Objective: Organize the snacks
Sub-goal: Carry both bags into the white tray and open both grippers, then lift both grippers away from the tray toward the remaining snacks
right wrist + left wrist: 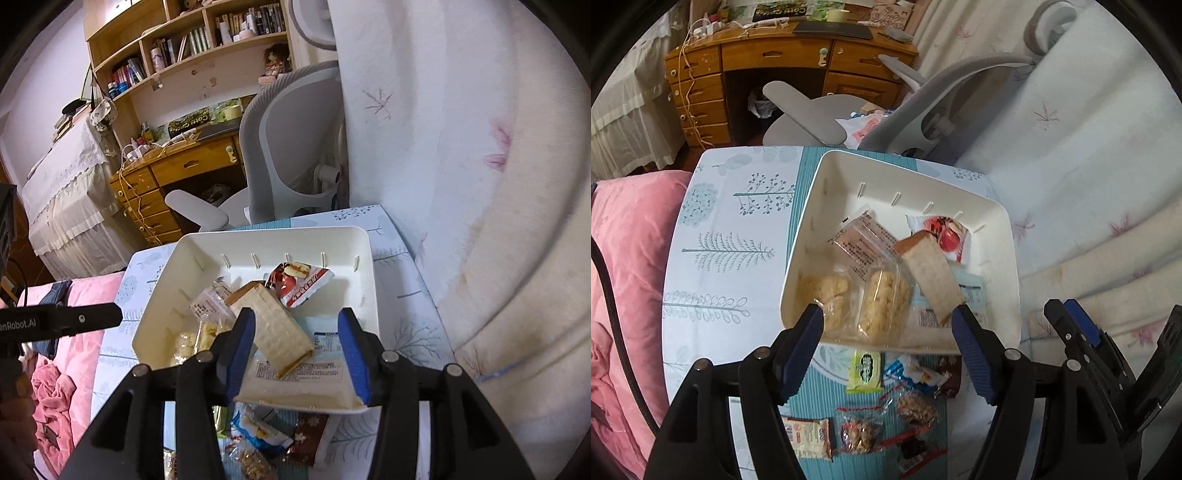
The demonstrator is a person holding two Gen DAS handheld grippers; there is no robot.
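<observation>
A white plastic bin (1001, 229) (159, 295) stands on a small table and holds several snack packs: two clear packs of puffed rice cakes (882, 302), a tan wafer pack (932, 277) (277, 332), a red pack (947, 232) (301, 282). My left gripper (888, 325) hovers open and empty above the bin's near edge. My right gripper (297, 332) is open and empty over the tan wafer pack; it shows at the right of the left wrist view (1082, 321). Loose snacks lie in front of the bin: a green pack (865, 371), nut bars (860, 435), a white pack (809, 435).
The table has a tree-print cloth (727, 236) with a teal mat (820, 410). A pink quilt (624, 266) lies left. A white flowered bedcover (1089, 147) rises on the right. A grey office chair (295, 147) and a wooden desk (768, 66) stand behind the table.
</observation>
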